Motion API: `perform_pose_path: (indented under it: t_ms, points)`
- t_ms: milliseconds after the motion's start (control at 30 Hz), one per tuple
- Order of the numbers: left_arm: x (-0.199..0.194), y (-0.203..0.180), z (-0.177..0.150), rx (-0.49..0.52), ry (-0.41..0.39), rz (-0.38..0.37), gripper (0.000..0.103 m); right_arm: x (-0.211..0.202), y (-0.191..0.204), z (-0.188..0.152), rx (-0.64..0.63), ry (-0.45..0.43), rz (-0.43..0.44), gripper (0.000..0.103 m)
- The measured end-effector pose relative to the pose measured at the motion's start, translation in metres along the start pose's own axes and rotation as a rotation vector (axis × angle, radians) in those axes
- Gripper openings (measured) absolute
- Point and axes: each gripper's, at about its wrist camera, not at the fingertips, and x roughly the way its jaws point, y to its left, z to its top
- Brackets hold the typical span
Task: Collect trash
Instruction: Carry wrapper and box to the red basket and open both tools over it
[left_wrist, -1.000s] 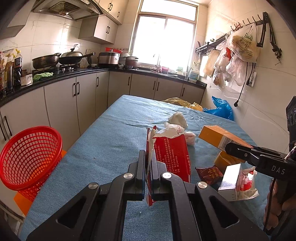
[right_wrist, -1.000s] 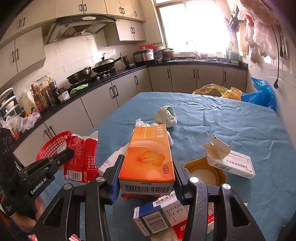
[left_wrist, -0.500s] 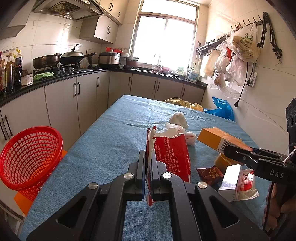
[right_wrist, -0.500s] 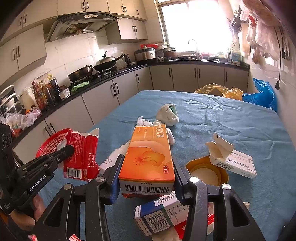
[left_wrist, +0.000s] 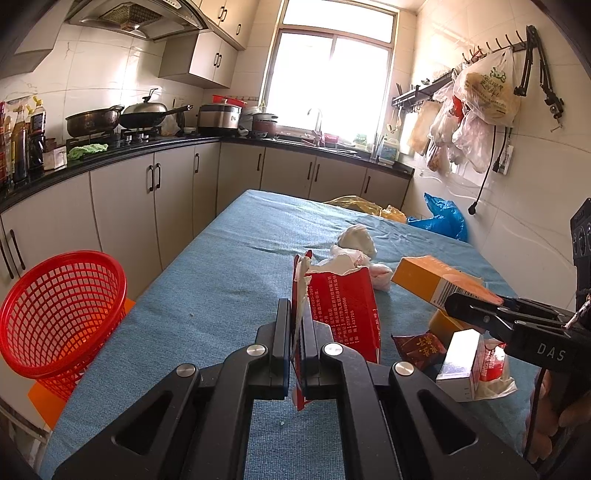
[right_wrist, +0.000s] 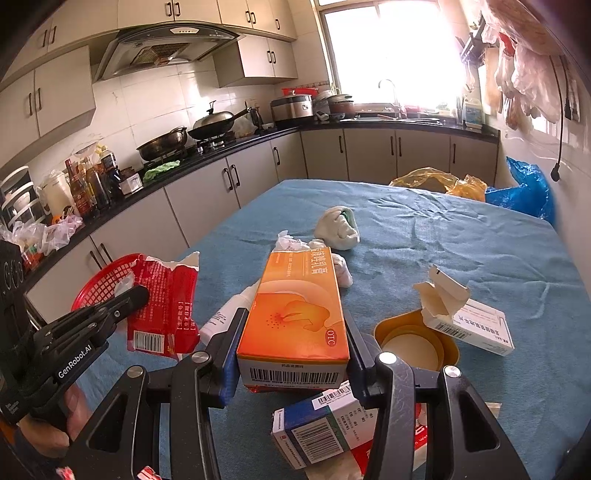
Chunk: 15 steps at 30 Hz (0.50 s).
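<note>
Red basket (right_wrist: 105, 282) half hidden behind red packet (right_wrist: 162, 306).

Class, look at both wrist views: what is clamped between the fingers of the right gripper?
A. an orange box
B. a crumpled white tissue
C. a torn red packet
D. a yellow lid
A: the right gripper is shut on the orange box; the red packet is in the left gripper.

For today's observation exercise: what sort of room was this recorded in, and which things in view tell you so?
Almost certainly a home kitchen. A wok sits on a gas stove under a range hood, a tap stands at the window, and cabinets run beneath a dark worktop. The blue-covered table carries the litter.
</note>
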Motion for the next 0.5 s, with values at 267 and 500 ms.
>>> perform_pose_path:
  t_ms: [267,500]
  points:
    - [-0.009,0.011,0.002,-0.047,0.022,-0.014,0.003,-0.004,0.015,0.005,0.024,0.002,0.024,0.051]
    - [-0.046,0.052,0.020,-0.114,-0.020,0.029,0.003,0.004,0.056,0.018,0.008,0.020,0.121,0.051]
